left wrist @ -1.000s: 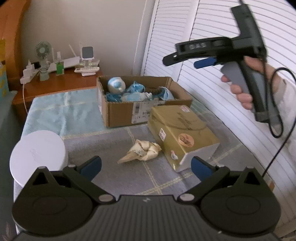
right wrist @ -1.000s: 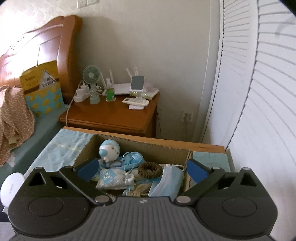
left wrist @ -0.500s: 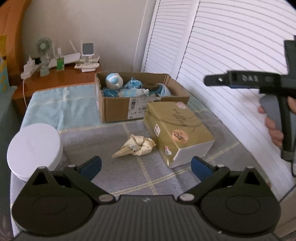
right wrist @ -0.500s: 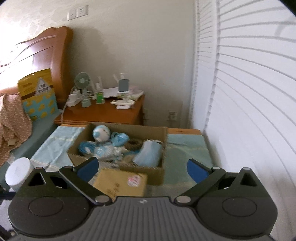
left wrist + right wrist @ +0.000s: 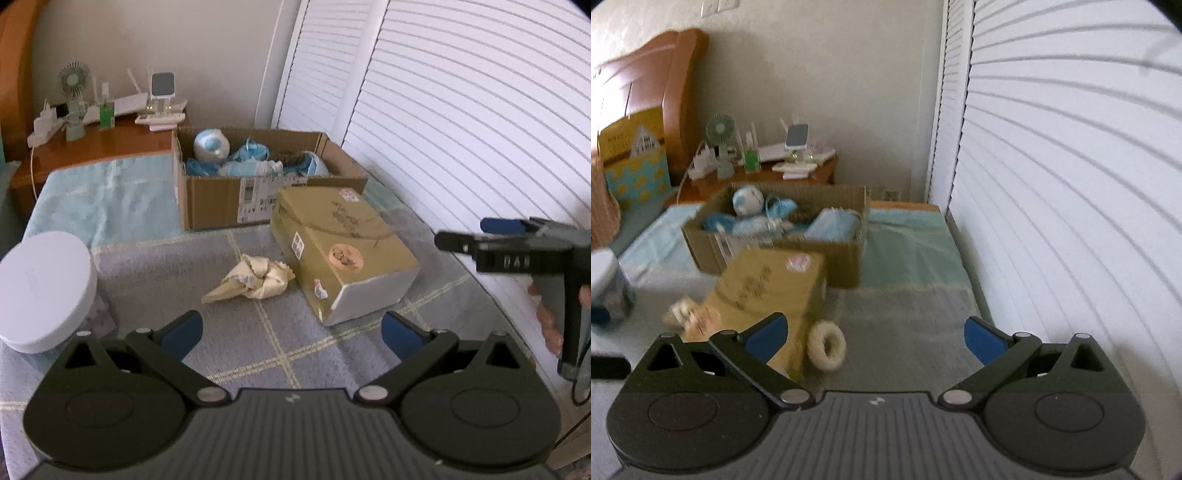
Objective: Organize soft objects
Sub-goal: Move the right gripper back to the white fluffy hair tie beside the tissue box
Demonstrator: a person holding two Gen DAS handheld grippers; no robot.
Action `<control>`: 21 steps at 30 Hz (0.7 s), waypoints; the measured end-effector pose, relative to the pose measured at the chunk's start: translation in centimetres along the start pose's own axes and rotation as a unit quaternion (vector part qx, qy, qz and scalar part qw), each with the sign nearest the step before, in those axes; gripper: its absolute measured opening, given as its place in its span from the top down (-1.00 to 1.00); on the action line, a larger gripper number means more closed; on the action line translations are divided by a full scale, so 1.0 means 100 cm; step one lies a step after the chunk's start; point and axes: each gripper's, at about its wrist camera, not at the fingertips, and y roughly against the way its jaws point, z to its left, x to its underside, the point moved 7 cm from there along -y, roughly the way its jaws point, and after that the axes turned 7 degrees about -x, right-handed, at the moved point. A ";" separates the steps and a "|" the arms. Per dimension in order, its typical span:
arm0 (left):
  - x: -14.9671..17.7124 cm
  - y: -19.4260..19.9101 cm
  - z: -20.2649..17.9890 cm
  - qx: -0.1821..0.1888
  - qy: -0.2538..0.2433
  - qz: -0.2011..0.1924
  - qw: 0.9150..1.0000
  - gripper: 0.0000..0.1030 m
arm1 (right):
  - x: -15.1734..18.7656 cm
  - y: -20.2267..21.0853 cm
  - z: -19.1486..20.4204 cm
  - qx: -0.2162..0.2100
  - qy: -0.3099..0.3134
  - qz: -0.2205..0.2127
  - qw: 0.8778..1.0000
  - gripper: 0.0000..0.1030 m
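Observation:
An open cardboard box (image 5: 221, 199) (image 5: 846, 258) at the back of the bed holds several blue and white soft items. A crumpled cream cloth (image 5: 255, 277) (image 5: 694, 317) lies on the grey blanket, a little ahead of my open, empty left gripper (image 5: 291, 330). A white fluffy ring (image 5: 826, 346) lies beside the gold box, just ahead of my right gripper (image 5: 875, 338), which is open and empty. In the left wrist view the right gripper (image 5: 491, 234) hovers at the right, held by a hand.
A closed gold box (image 5: 343, 247) (image 5: 768, 280) lies between the cloth and the ring. A white round lidded container (image 5: 40, 288) stands at the left. White louvred doors (image 5: 1071, 184) line the right side. A wooden nightstand (image 5: 92, 147) with a fan and gadgets stands behind.
The right gripper has pulled back from above the cardboard box and come down low at the right, bringing the gold box and white ring into its view. The left gripper rose slightly.

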 end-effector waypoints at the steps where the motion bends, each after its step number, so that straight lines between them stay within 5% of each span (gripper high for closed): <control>1: 0.001 -0.001 0.000 -0.001 0.000 0.002 1.000 -0.98 | 0.006 -0.003 -0.001 -0.001 0.002 0.008 1.000 -1.00; 16: 0.003 -0.024 -0.005 -0.008 -0.010 0.033 0.999 -0.98 | 0.055 -0.049 -0.012 -0.020 -0.001 0.090 0.996 -1.00; 21: 0.003 -0.028 -0.005 -0.009 -0.007 0.036 0.999 -0.98 | 0.058 -0.047 -0.013 -0.027 -0.004 0.074 0.997 -1.00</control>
